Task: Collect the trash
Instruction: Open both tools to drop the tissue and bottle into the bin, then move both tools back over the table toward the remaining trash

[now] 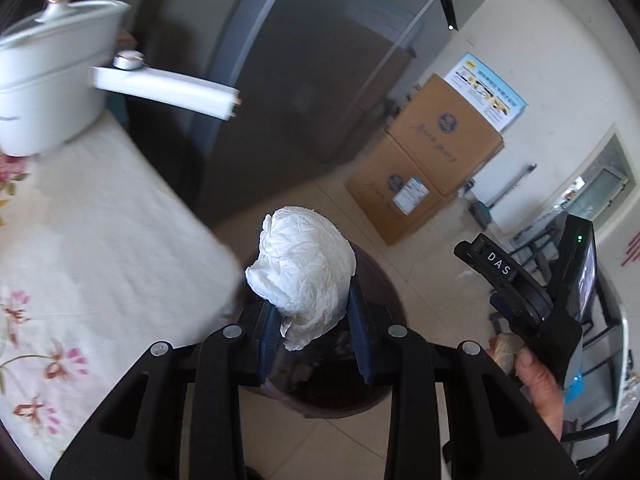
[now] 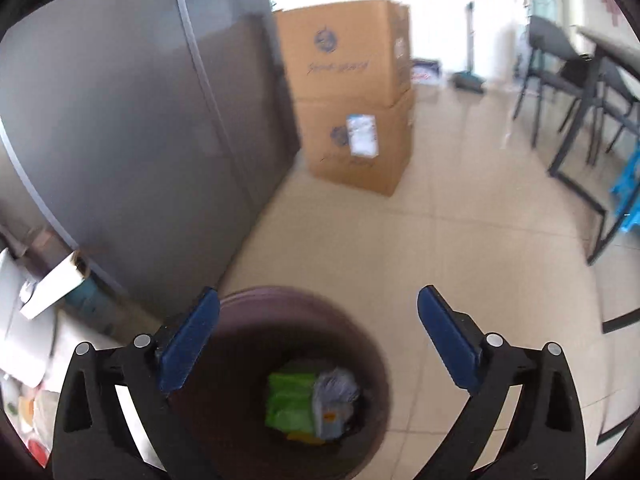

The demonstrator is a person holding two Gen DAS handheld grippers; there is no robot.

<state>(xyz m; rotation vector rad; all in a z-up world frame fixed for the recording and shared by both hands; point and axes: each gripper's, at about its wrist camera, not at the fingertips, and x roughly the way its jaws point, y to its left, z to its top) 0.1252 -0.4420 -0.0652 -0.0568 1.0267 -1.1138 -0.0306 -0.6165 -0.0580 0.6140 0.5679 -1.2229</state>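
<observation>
My left gripper (image 1: pixel 316 320) is shut on a crumpled white tissue (image 1: pixel 304 272) and holds it over the dark round trash bin (image 1: pixel 380 280) on the floor. In the right wrist view my right gripper (image 2: pixel 318 328) is open and empty, above the same bin (image 2: pixel 372 360), which holds a green wrapper (image 2: pixel 290 400) and a grey-blue packet (image 2: pixel 334 396). The right gripper's body (image 1: pixel 532 300) shows at the right of the left wrist view, held in a hand.
A table with a floral cloth (image 1: pixel 80 260) lies to the left, with a white pot (image 1: pixel 52 80) on it. A grey fridge (image 1: pixel 300 80) stands behind the bin, stacked cardboard boxes (image 2: pixel 352 100) beside it. Black chairs and a table (image 2: pixel 580 92) stand at the right on the tiled floor.
</observation>
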